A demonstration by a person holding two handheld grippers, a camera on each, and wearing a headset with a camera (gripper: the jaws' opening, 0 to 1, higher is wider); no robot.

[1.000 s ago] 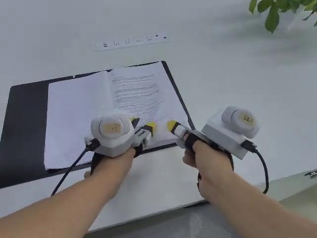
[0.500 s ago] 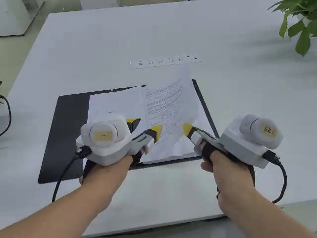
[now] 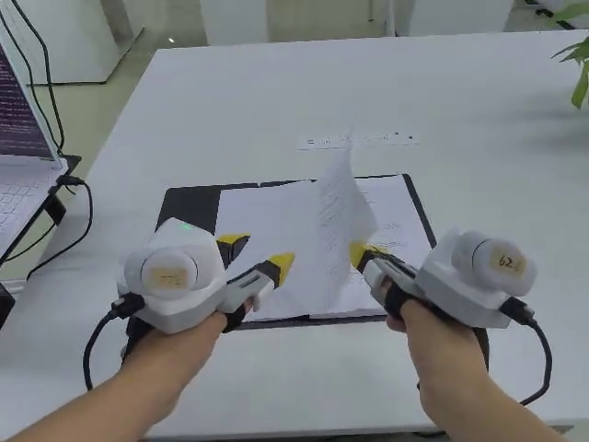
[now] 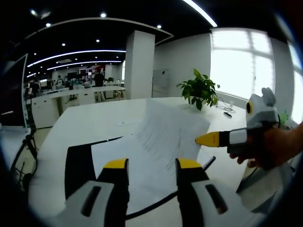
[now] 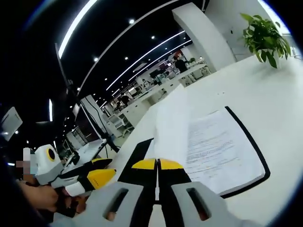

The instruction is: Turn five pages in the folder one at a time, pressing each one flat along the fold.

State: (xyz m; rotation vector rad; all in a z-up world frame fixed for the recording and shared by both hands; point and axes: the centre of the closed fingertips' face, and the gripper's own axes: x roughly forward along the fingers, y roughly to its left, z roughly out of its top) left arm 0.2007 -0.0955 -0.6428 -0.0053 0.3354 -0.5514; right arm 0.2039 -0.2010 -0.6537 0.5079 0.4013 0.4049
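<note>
A black folder (image 3: pixel 189 207) lies open on the white table, its left stack of pages (image 3: pixel 258 230) and right printed page (image 3: pixel 398 226) lying flat. One printed page (image 3: pixel 336 230) stands up over the fold, curling leftwards. My right gripper (image 3: pixel 359 253) is shut on its lower edge; in the right gripper view the page (image 5: pixel 170 123) rises from the closed yellow tips (image 5: pixel 156 165). My left gripper (image 3: pixel 258 253) hovers open over the folder's near left part, holding nothing. In the left gripper view its jaws (image 4: pixel 152 165) stand apart, with the lifted page (image 4: pixel 165 132) just ahead.
A white power strip (image 3: pixel 359 140) lies beyond the folder. A laptop (image 3: pixel 18 157) and cables (image 3: pixel 69 212) are off the table's left edge. Plant leaves (image 3: pixel 580 74) show at the far right. The near table edge runs just under my hands.
The page that lay flat on the right side has been raised and now stands over the fold, carried leftwards by my right gripper. The head camera has tilted up.
</note>
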